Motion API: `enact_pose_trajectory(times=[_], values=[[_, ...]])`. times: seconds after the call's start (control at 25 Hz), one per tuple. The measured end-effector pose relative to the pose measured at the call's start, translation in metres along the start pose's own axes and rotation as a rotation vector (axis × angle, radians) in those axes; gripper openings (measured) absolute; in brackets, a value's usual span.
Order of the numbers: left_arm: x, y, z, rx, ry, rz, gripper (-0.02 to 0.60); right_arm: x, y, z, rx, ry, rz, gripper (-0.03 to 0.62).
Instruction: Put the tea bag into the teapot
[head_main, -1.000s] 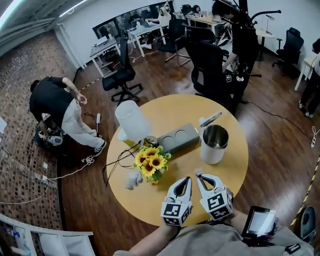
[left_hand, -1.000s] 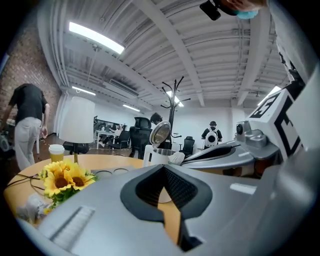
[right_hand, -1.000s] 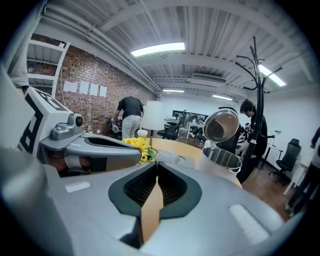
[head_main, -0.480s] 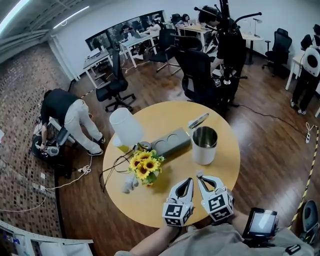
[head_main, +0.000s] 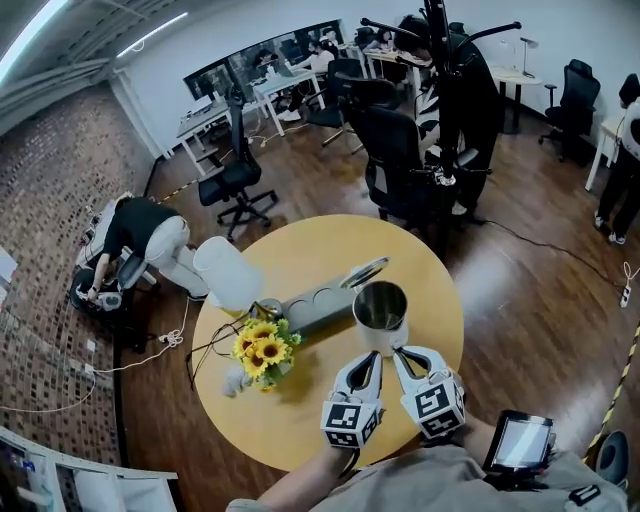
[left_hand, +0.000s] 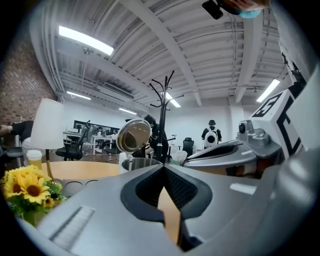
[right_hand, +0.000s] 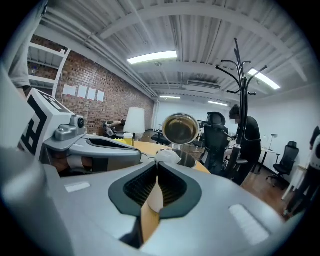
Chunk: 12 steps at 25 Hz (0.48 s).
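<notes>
- The teapot, lid tipped open, now stands just beyond my claws on the worktop; a second ago it was farther off.
- My right claw pinches the tea bag; my left claw is pressed together, empty.
- I judge the drop over the rim comes next.

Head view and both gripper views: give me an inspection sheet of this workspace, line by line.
Surface: round yellow table, nothing spilled seen.
Job's things: teapot upright, lid open; tea bag not yet in it.
Clutter: sunflowers, grey tray, white lamp.
Grippers: left hand-held gripper shut, empty; right hand-held gripper shut on the tea bag, beside the teapot.
Cables: black cable on the table's left side; more on the floor.
Surroundings: office chairs, coat rack, person bent over.
</notes>
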<state>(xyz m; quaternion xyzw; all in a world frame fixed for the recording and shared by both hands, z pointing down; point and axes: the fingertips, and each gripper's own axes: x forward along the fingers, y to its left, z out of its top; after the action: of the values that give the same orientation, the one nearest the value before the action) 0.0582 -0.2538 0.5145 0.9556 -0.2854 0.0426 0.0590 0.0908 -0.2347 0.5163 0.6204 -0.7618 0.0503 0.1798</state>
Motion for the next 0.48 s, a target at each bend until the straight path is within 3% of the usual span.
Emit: enact_pose_trajectory(times=[0.28,0.48], values=[[0.071,-0.018,0.009,-0.017,-0.008,0.121,0.002,0.013,-0.072,-0.008,-0.033,-0.021,0.123,0.021],[0.087,-0.014,0.008,-0.015,0.005,0.177,0.002,0.029,-0.084,-0.008,-0.041,-0.034,0.189,0.021]])
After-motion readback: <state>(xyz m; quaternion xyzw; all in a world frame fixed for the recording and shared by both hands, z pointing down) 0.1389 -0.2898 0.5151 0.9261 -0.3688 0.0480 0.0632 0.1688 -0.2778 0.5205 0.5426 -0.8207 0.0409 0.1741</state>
